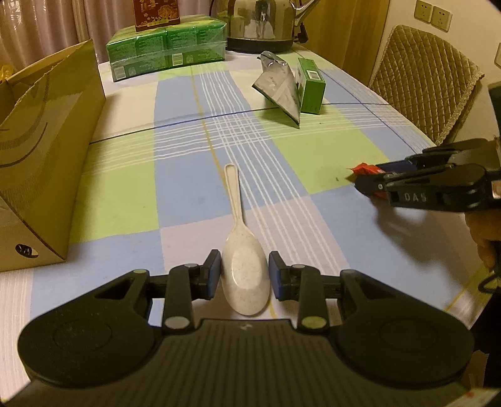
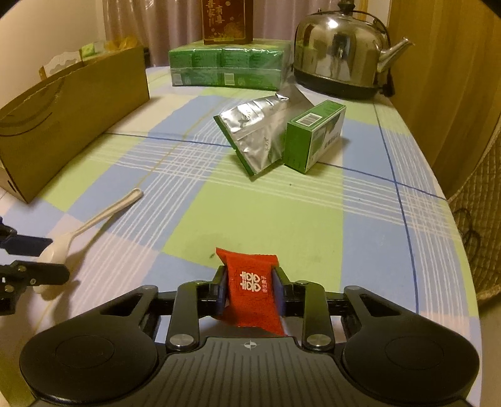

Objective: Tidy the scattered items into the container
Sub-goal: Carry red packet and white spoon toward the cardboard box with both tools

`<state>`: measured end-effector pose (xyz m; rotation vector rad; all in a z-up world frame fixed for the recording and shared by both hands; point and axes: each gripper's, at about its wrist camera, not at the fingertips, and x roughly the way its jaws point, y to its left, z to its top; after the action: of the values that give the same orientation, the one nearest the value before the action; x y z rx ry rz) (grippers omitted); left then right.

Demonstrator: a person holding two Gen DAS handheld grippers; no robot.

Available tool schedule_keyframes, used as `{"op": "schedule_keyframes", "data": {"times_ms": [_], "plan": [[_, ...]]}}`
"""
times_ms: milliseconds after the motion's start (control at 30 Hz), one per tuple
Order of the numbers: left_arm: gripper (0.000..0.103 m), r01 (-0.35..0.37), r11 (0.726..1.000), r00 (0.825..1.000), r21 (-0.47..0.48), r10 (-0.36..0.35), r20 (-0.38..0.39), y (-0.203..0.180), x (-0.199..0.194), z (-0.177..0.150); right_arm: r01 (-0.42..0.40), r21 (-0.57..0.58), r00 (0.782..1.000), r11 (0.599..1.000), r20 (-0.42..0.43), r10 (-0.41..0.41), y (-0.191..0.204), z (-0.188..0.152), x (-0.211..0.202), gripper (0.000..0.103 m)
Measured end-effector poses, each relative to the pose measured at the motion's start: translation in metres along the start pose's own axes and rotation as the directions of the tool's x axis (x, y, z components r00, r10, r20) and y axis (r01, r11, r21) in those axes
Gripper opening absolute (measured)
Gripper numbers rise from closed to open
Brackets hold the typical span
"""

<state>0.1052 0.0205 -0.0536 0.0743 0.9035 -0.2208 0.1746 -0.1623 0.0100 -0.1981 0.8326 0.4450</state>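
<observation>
I see a cream speckled spoon flat near the tabletop's near edge, handle pointing to the far edge. Red sachet tilted, near edge. Silver foil pouch leans on green box, mid-tabletop. Brown cardboard container open along left edge.

The left wrist view sits low and close over the checked tablecloth, looking forward and steeply down along its own fingers; the cardboard box lies at 10 o'clock and the kettle at 12. The right wrist view looks the same way from a place further right, just as near the cloth, with the kettle at 1 o'clock. Both views share the box, the foil pouch and the spoon.
</observation>
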Motion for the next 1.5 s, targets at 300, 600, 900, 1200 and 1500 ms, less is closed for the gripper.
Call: {"op": "schedule_keyframes", "data": {"times_ms": [300,600,900,1200,1500], "plan": [[0.027,-0.001,1.000,0.999,-0.004,0.001,0.034,0.001,-0.015,0.005,0.014,0.000,0.998,1.000,0.067,-0.014,0.014,0.007,-0.030,0.025],[0.027,-0.013,1.000,0.995,-0.013,0.014,0.095,0.008,-0.047,0.010,0.011,-0.031,0.991,0.999,0.131,-0.006,0.038,0.024,-0.059,0.025],[0.027,-0.051,0.998,0.987,-0.028,0.055,0.154,0.026,-0.087,0.010,-0.023,-0.071,0.982,0.997,0.185,0.036,0.073,0.038,-0.081,0.025],[0.027,-0.100,0.994,0.969,-0.041,0.107,0.221,0.051,-0.123,0.017,-0.052,-0.127,0.969,0.991,0.234,0.080,0.108,0.059,-0.095,0.025],[0.027,-0.149,0.986,0.947,-0.073,0.163,0.277,0.083,-0.153,0.024,-0.091,-0.193,0.951,0.977,0.275,0.143,0.146,0.085,-0.100,0.025]]}}
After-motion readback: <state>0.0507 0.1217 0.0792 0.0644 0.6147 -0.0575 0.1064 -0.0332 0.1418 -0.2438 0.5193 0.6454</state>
